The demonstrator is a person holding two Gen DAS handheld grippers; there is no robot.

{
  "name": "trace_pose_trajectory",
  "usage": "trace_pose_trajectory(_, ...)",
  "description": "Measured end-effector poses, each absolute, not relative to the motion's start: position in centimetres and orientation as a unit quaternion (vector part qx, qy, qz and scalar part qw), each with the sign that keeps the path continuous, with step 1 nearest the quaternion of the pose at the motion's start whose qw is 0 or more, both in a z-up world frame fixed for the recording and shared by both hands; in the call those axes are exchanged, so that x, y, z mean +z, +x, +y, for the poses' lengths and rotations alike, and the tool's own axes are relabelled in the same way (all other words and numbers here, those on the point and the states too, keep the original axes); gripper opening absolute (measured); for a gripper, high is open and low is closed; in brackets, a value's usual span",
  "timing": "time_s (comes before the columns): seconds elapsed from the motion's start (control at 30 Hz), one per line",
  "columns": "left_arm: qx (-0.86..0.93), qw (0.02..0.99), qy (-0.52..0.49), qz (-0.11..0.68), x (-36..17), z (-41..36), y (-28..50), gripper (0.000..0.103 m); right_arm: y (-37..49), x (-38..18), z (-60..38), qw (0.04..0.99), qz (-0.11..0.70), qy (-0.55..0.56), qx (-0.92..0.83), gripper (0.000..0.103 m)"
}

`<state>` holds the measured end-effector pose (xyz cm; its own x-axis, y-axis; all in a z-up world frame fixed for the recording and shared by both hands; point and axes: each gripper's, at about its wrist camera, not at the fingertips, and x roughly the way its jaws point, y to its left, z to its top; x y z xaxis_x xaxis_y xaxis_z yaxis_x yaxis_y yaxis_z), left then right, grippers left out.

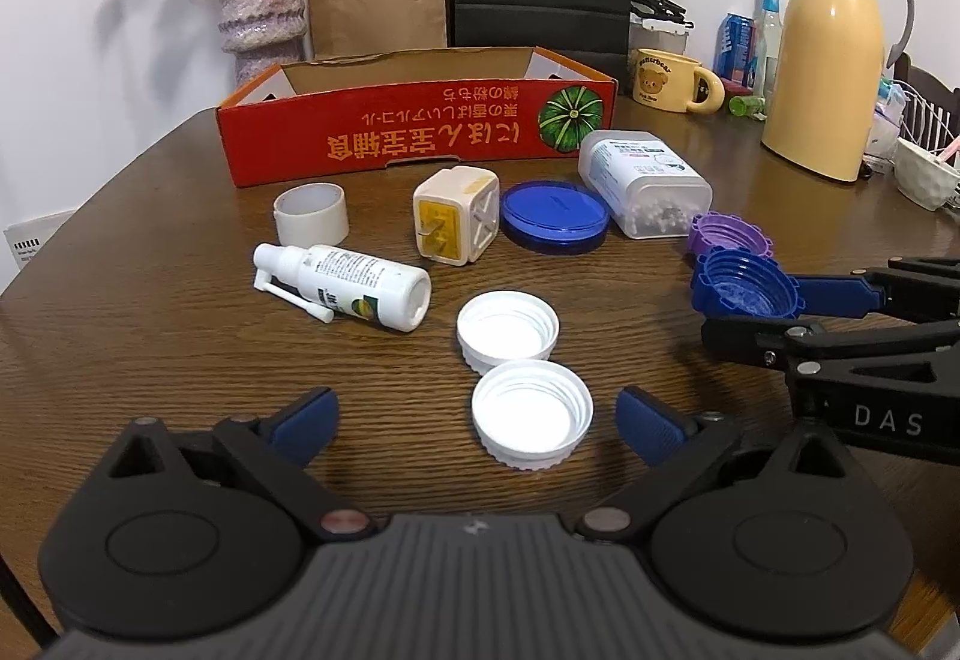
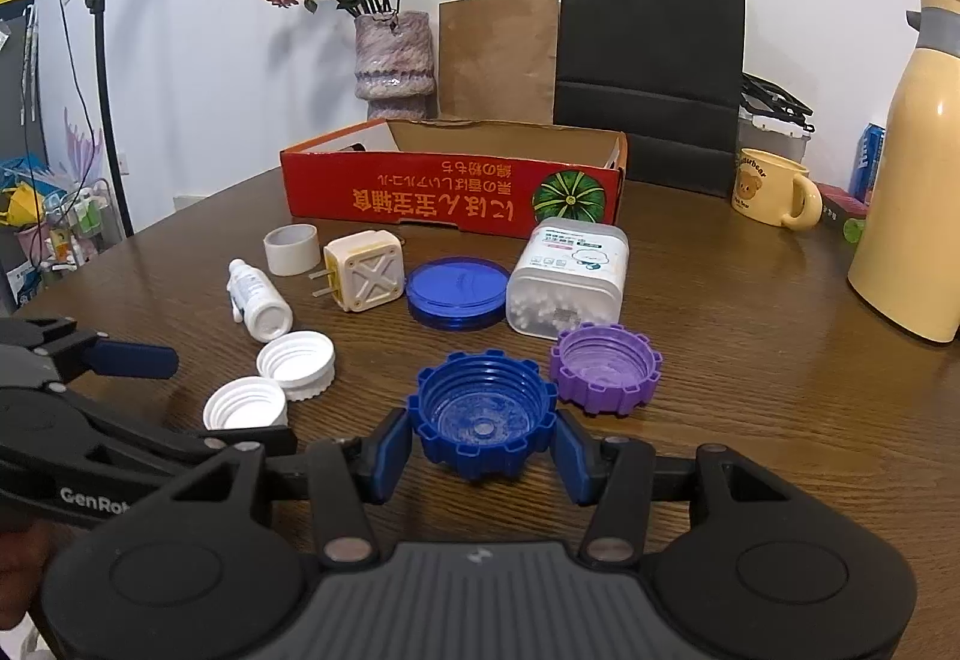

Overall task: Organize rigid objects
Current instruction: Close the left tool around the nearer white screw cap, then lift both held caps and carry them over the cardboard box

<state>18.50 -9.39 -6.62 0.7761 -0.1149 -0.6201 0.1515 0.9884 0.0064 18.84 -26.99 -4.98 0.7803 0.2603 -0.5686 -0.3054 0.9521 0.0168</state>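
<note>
- Pinching the blue cap (image 2: 483, 423) by its notched sides, the right gripper (image 2: 483, 450) has both pads against the rim; the cap sits open side up, low over the table (image 2: 750, 360).
- Red box (image 2: 456, 180) lies straight ahead past the clutter, so the carry runs forward.
- Left gripper (image 1: 477, 420) is spread wide around the nearer white cap (image 1: 531, 423), pads apart from it.
- Box floor is hidden behind its front wall.
- Whether the blue cap touches the table cannot be told.

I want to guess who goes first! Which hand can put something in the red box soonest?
Right. The right gripper already has its pads against the blue cap, ready to carry to the red box. The left gripper is open around a white cap.
</note>
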Motion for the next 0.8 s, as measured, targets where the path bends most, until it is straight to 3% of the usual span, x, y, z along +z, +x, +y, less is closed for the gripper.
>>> trace_pose_trajectory(0.17, -0.074, 0.941, 0.028, 0.328, -6.7, -9.6, 18.6, 0.081, 18.9, -5.0, -27.0, 0.943, 0.295, -0.039, 0.151, 0.050)
trace_pose_trajectory(0.43, -0.077, 0.944, 0.025, 0.320, -6.4, -9.3, 18.3, 0.043, 18.9, -4.9, -26.9, 0.943, 0.296, -0.040, 0.145, 0.050)
trace_pose_trajectory(0.8, -0.088, 0.947, 0.021, 0.309, -5.8, -8.6, 17.9, 0.042, 18.6, -4.3, -25.9, 0.945, 0.291, -0.043, 0.144, 0.050)
